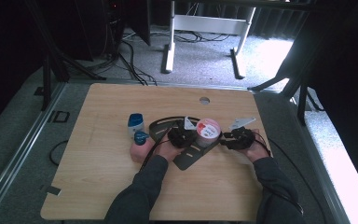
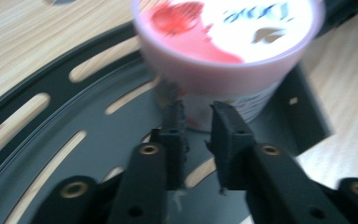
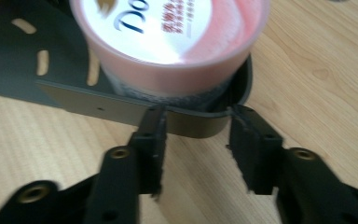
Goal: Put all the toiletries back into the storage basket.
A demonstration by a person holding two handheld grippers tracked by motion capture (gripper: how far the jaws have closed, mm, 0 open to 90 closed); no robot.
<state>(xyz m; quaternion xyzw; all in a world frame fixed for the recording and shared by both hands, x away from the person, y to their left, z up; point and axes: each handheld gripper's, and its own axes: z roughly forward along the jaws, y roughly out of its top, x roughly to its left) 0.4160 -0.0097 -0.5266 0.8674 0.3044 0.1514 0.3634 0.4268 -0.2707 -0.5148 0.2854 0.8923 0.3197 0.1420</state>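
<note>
**Pink-lidded jar flanked by two hand-held grippers on a slotted metal plate**

At the left of the worktop (image 1: 98,186) stood a blue-capped bottle (image 1: 135,124) and, just beside it toward the person, a pink bottle with a blue top (image 1: 140,145). Right of these, the left hand-held gripper (image 1: 182,136) rested over a black slotted plate (image 1: 189,158); its jaws were narrow, with nothing between them, the tips just short of the lower wall of the pink-lidded jar (image 1: 207,131). In the left gripper view the jar (image 2: 228,51) lay straight ahead of that gripper (image 2: 196,122) and looked wider than the gap.

The jar stood upright on the plate, between the two grippers and about equally near both. The right hand-held gripper (image 1: 235,136) faced it from the other side. In the right gripper view its jaws (image 3: 196,122) stood moderately apart, empty, at the plate's raised edge (image 3: 121,108), the jar (image 3: 168,42) beyond that edge. I judged either gripper would need to open before taking the jar.
</note>
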